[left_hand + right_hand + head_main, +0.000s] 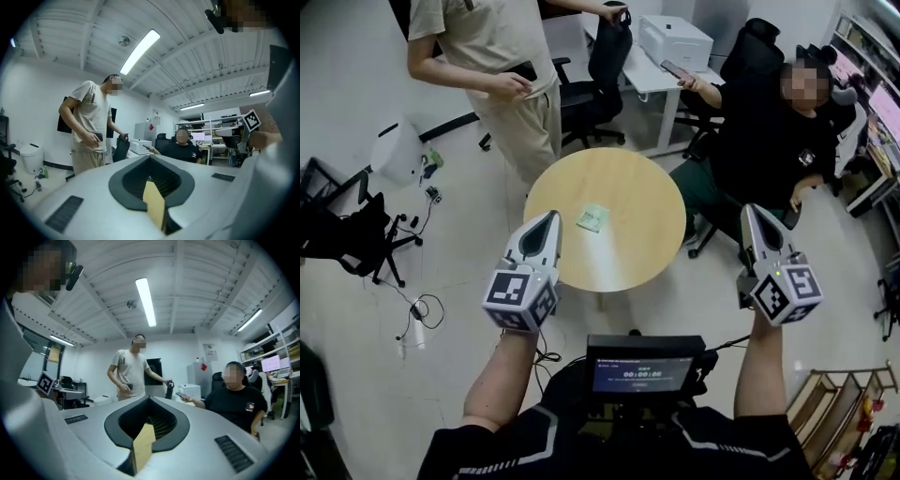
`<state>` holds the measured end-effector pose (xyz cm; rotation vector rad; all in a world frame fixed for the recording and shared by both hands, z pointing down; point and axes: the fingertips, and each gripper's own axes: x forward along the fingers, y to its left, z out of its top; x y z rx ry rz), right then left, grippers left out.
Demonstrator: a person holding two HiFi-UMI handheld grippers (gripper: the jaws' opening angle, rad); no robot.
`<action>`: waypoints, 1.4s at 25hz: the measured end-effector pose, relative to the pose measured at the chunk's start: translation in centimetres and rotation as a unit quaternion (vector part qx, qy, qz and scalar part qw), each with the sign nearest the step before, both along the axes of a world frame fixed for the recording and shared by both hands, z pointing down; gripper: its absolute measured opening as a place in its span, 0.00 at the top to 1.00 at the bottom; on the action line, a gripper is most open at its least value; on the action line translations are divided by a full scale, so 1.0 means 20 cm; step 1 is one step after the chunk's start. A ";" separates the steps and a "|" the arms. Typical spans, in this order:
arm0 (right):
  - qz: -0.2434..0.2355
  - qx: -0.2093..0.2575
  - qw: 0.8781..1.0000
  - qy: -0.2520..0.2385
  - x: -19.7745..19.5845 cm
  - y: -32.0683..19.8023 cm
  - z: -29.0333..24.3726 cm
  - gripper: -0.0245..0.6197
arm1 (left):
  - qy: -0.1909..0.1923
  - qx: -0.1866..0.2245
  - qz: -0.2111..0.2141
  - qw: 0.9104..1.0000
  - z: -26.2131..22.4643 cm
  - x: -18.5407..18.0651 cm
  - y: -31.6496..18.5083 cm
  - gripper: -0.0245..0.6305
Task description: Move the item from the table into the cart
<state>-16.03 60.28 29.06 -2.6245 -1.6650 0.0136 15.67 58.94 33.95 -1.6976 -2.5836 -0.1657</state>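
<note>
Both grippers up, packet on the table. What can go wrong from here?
1. The packet lies flat on the table; jaws may push it instead of pinching it.
2. Left gripper and right gripper are shut; one must open first.
3. The seated person is close beside the right gripper; a swing could hit them.
</note>
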 end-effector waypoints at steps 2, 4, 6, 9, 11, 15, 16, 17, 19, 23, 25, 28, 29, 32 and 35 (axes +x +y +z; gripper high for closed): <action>-0.044 0.004 0.999 -0.003 0.08 0.23 0.02 0.95 | 0.010 0.011 -0.023 1.000 0.05 0.00 0.14 0.96; -0.077 -0.002 0.997 -0.002 0.15 0.44 0.04 0.95 | 0.019 0.014 -0.048 0.999 0.07 0.00 0.27 0.96; -0.107 -0.001 0.994 -0.004 0.23 0.67 0.06 0.95 | 0.034 0.013 -0.073 0.997 0.06 0.03 0.41 0.95; -0.149 0.021 0.988 -0.026 0.36 0.98 0.12 0.87 | 0.051 0.021 -0.101 0.993 0.10 0.10 0.63 0.95; -0.162 0.036 0.985 -0.052 0.48 1.19 0.17 0.87 | 0.051 0.026 -0.104 0.993 0.14 0.16 0.79 0.95; -0.186 0.066 0.976 -0.087 0.82 1.49 0.32 0.76 | 0.051 0.049 -0.102 0.992 0.27 0.38 1.03 0.93; -0.188 0.079 0.974 -0.095 0.90 1.54 0.38 0.74 | 0.059 0.060 -0.099 0.992 0.31 0.45 1.07 0.92; -0.188 0.093 0.972 -0.108 0.98 1.60 0.43 0.74 | 0.067 0.073 -0.093 0.991 0.36 0.51 1.12 0.92; -0.193 0.121 0.962 -0.151 1.15 1.73 0.55 0.66 | 0.067 0.100 -0.076 0.990 0.44 0.63 1.24 0.92; -0.228 0.174 0.938 -0.195 1.42 1.94 0.80 0.60 | 0.049 0.143 -0.078 0.985 0.63 0.81 1.45 0.92; -0.252 0.203 0.922 -0.211 1.50 1.98 0.96 0.51 | 0.033 0.169 -0.089 0.981 0.73 0.85 1.51 0.92; -0.272 0.231 0.902 -0.242 1.59 2.07 1.16 0.43 | 0.039 0.207 -0.110 0.971 0.89 0.90 1.60 0.91; -0.280 0.242 0.895 -0.250 1.62 2.10 1.24 0.41 | 0.042 0.220 -0.117 0.968 0.94 0.91 1.63 0.91; -0.307 0.277 0.868 -0.275 1.67 2.17 1.51 0.41 | 0.037 0.260 -0.121 0.957 1.13 0.92 1.72 0.90; -0.327 0.305 0.844 -0.295 1.74 2.23 1.72 0.41 | 0.029 0.297 -0.123 0.946 1.31 0.95 1.80 0.84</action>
